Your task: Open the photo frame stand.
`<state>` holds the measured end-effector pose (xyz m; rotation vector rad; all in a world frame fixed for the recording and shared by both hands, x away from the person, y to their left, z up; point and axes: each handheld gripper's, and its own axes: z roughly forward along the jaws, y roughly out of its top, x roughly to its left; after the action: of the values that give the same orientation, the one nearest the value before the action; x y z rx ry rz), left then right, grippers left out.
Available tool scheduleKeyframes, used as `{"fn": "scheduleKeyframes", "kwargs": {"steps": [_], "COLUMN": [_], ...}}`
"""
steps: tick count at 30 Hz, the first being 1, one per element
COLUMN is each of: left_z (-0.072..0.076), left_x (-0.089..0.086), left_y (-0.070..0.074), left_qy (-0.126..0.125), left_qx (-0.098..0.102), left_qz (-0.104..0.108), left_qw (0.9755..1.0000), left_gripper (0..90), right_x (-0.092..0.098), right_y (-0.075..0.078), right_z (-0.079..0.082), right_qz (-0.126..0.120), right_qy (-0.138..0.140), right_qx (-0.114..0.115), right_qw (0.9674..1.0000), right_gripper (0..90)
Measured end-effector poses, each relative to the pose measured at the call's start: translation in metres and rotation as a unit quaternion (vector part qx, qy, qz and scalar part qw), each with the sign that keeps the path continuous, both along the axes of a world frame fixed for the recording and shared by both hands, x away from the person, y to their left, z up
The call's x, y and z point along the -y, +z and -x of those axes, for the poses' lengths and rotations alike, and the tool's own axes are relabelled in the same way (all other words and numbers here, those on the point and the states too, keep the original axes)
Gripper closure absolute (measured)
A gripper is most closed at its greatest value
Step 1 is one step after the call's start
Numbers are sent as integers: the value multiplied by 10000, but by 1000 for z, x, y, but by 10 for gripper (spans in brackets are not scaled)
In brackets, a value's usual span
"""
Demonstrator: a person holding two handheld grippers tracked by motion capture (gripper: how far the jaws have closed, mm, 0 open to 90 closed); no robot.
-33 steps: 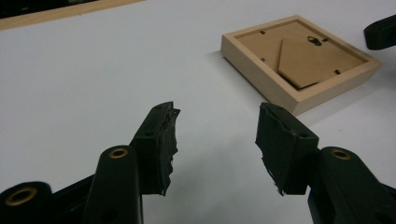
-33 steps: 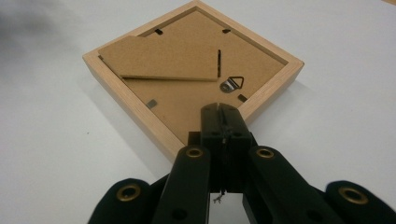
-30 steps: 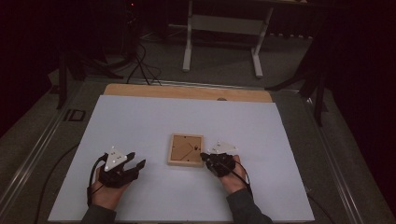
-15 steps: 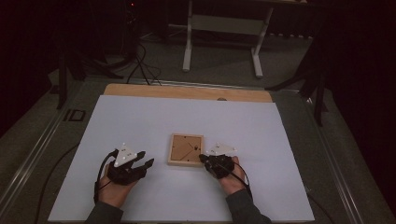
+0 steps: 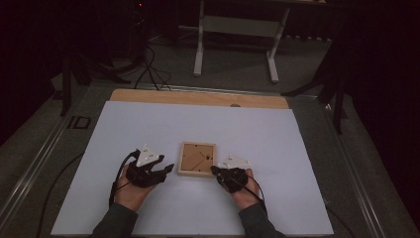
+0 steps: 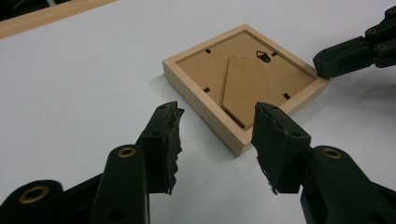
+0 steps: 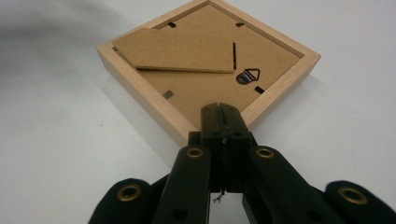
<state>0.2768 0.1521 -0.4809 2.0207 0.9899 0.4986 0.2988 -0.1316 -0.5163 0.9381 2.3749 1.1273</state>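
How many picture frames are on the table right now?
1. The picture frame lies back side up on the white table, between the left gripper and the right gripper. Nothing looks big enough to hide another.

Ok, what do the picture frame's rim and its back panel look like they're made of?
The picture frame rim looks like pale unfinished wood: light colour, matte, faint grain, square-cut edges. The back panel and its fold-out stand flap look like brown fibreboard or stiff card: flat, uniform, dull brown, no grain. The small hanger seems to be dark metal, though it is too small to tell for sure.
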Motion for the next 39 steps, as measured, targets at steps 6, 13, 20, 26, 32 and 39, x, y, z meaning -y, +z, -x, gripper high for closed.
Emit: {"fn": "scheduleKeyframes", "kwargs": {"steps": [6,13,20,26,32,39], "left_z": [-8,-20,-32,-39,-44,-46], "left_x": [14,31,44,53,61,65], "left_y": [2,-1,-6,-13,-18,-24], "left_qy": [-105,-292,-418,-465,-487,-537], "left_qx": [-58,-243,-398,-490,-516,-544], "left_qz": [-94,-317,-400,-462,-547,-599], "left_qw": [9999,9988,9975,9966,9960,9953], "left_gripper": [495,494,497,501,501,490], "right_x": [1,1,1,1,1,1], "right_y": [0,-1,-1,-1,-1,-1], "right_z": [0,0,0,0,0,0], "right_qz": [-26,-78,-77,-68,-66,-66], "right_qy": [1,-20,-19,-17,-12,-5], "right_qx": [0,-39,-31,-7,-4,6], "right_qw": [10000,10000,10000,10000,10000,10000], "right_gripper": [897,897,897,893,893,893]}}
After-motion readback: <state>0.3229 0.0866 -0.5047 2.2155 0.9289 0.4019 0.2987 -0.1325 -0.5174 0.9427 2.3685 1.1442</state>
